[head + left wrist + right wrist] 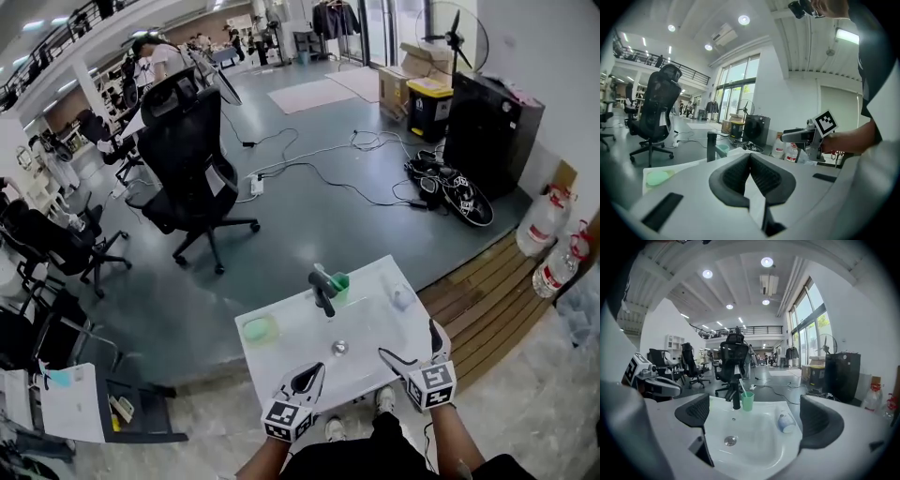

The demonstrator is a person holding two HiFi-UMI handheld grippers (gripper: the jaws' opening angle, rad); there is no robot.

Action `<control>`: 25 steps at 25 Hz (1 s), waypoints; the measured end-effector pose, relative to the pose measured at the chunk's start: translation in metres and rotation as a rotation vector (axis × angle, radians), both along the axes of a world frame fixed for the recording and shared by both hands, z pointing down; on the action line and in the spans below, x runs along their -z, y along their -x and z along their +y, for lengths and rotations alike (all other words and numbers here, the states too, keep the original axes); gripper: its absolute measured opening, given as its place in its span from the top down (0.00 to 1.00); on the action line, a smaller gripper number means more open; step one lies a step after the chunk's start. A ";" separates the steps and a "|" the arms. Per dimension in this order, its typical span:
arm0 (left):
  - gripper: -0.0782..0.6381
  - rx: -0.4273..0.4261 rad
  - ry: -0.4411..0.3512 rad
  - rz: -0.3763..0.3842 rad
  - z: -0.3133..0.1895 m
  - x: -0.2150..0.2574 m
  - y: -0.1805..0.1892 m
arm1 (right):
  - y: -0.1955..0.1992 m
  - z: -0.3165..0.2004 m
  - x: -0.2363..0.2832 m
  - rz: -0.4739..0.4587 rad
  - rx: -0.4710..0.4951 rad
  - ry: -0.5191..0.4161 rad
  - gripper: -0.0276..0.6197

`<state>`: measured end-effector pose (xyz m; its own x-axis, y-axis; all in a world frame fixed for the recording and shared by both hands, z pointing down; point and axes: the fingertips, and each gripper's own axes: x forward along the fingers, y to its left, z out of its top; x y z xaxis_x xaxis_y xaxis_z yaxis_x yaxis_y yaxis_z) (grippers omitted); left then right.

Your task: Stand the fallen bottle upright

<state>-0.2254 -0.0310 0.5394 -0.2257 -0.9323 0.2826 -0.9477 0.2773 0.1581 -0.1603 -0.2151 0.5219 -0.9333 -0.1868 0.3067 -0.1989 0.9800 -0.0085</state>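
One bottle [787, 422], one cup [747, 401], one faucet [736, 399], one sink [754, 448].

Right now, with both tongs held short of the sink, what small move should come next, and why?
Probably ease the right tongs forward and slightly right, toward the small white-and-blue bottle. It lies on its side at the right of the white sink, those tongs stand open and empty, and the left tongs are shut and farther off.
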 end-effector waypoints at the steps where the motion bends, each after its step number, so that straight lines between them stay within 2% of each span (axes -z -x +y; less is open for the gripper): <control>1: 0.87 0.018 0.001 0.007 -0.005 0.001 0.004 | 0.006 -0.007 -0.002 0.010 0.016 0.007 0.03; 11: 0.87 0.176 0.009 -0.001 -0.061 0.005 0.034 | 0.061 -0.078 -0.017 0.094 0.171 0.005 0.03; 21: 0.87 0.334 0.015 0.011 -0.101 -0.006 0.041 | 0.090 -0.128 -0.045 0.167 0.294 -0.027 0.03; 25: 0.87 0.370 0.032 0.004 -0.113 -0.012 0.036 | 0.094 -0.140 -0.064 0.214 0.337 -0.036 0.04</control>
